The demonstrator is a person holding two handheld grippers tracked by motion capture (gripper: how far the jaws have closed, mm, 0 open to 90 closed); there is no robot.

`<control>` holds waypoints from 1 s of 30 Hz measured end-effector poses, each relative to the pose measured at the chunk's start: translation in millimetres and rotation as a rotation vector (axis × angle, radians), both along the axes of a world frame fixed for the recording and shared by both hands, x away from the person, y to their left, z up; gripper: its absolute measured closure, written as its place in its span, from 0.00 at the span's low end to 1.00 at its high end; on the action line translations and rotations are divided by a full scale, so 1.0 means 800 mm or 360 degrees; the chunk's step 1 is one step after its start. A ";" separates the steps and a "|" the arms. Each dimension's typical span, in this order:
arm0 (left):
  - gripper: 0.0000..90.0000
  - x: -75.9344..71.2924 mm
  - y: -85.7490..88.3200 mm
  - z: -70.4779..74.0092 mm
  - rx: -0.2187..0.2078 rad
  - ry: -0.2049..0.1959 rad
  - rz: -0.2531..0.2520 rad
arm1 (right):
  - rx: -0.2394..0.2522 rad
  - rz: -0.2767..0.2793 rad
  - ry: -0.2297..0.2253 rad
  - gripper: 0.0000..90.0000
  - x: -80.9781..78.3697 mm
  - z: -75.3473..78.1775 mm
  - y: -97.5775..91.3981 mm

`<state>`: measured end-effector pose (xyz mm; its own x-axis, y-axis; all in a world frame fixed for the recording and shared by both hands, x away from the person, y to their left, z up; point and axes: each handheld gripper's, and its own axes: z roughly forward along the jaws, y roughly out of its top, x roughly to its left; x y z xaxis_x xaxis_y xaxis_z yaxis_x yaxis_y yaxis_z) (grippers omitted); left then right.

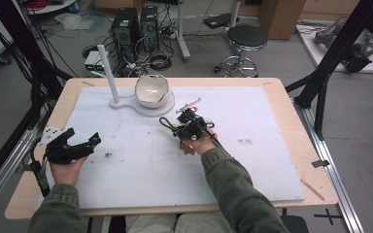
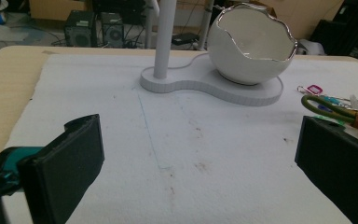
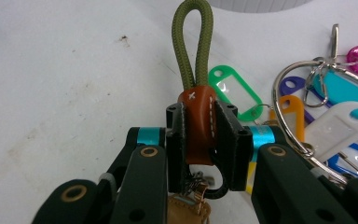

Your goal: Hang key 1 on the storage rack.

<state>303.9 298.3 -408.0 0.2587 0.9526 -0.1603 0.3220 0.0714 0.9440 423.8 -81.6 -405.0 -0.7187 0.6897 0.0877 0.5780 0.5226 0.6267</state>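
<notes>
Your right gripper (image 3: 200,135) clamps the keychain's brown leather collar (image 3: 198,122), keys not yet hung on the white stand (image 1: 106,68), while your left gripper (image 2: 196,172) rests open.

Across the top of your high view runs a grey floor (image 1: 281,53). In the upper middle two black computer towers (image 1: 136,29) stand among tangled cables (image 1: 155,60); to their right stands a round black stool (image 1: 246,38) on a chrome base. You see a cardboard box (image 1: 279,14) in the upper right. Black frame struts (image 1: 337,53) cross the right side, and the wooden counter (image 1: 291,131) lies evenly lit.
</notes>
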 end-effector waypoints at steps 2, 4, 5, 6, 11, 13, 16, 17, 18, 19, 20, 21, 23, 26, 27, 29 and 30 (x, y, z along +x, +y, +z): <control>0.02 0.000 0.000 0.000 -0.0001 -0.0002 -0.0001 | 0.0015 -0.0007 -0.0002 0.83 -0.001 0.004 -0.002; 0.02 0.000 0.000 0.000 0.0003 -0.0002 -0.0001 | 0.0024 -0.0010 -0.0003 0.83 -0.001 0.006 -0.004; 0.02 0.000 0.000 0.000 0.0003 0.0001 -0.0002 | 0.0029 -0.0009 -0.0006 0.83 -0.001 0.008 -0.005; 0.02 0.000 0.000 0.000 0.0004 0.0001 -0.0003 | 0.0037 -0.0016 -0.0008 0.83 -0.002 0.009 -0.005; 0.02 0.000 0.000 0.000 0.0002 0.0002 -0.0004 | 0.0083 -0.0029 -0.0007 0.83 -0.004 0.020 -0.011; 0.02 0.000 0.000 0.000 0.0000 0.0001 -0.0004 | 0.0106 -0.0024 -0.0009 0.83 -0.003 0.022 -0.012; 0.02 0.000 0.000 0.000 0.0004 0.0003 -0.0004 | 0.0128 -0.0029 -0.0016 0.83 -0.003 0.025 -0.013; 0.02 0.000 0.000 0.000 0.0003 0.0004 -0.0004 | 0.0130 -0.0024 -0.0016 0.83 -0.003 0.027 -0.014; 0.02 0.000 0.000 0.000 0.0002 0.0004 -0.0005 | 0.0141 -0.0027 -0.0021 0.83 -0.003 0.028 -0.014; 0.02 0.000 0.000 0.000 0.0002 0.0004 -0.0005 | 0.0148 -0.0026 -0.0020 0.83 -0.004 0.030 -0.014; 0.02 0.000 0.000 0.000 0.0003 0.0004 -0.0007 | 0.0148 -0.0026 -0.0020 0.83 -0.004 0.030 -0.014; 0.02 0.000 -0.001 -0.001 0.0000 0.0005 -0.0007 | 0.0160 -0.0024 -0.0026 0.83 -0.004 0.032 -0.014; 0.02 0.000 0.000 0.000 0.0001 0.0003 -0.0005 | 0.0169 -0.0023 -0.0026 0.83 -0.004 0.035 -0.014; 0.02 0.000 0.000 -0.001 0.0000 0.0004 -0.0006 | 0.0180 -0.0013 -0.0033 0.83 -0.004 0.037 -0.013; 0.02 0.000 0.000 0.000 0.0000 0.0003 -0.0006 | 0.0183 -0.0017 -0.0022 0.83 -0.005 0.038 -0.012; 0.02 0.000 -0.001 0.000 0.0000 0.0003 -0.0006 | 0.0175 -0.0012 -0.0021 0.83 -0.005 0.039 -0.011; 0.02 0.000 0.000 0.000 0.0002 0.0003 -0.0006 | 0.0173 -0.0011 -0.0019 0.83 -0.005 0.040 -0.010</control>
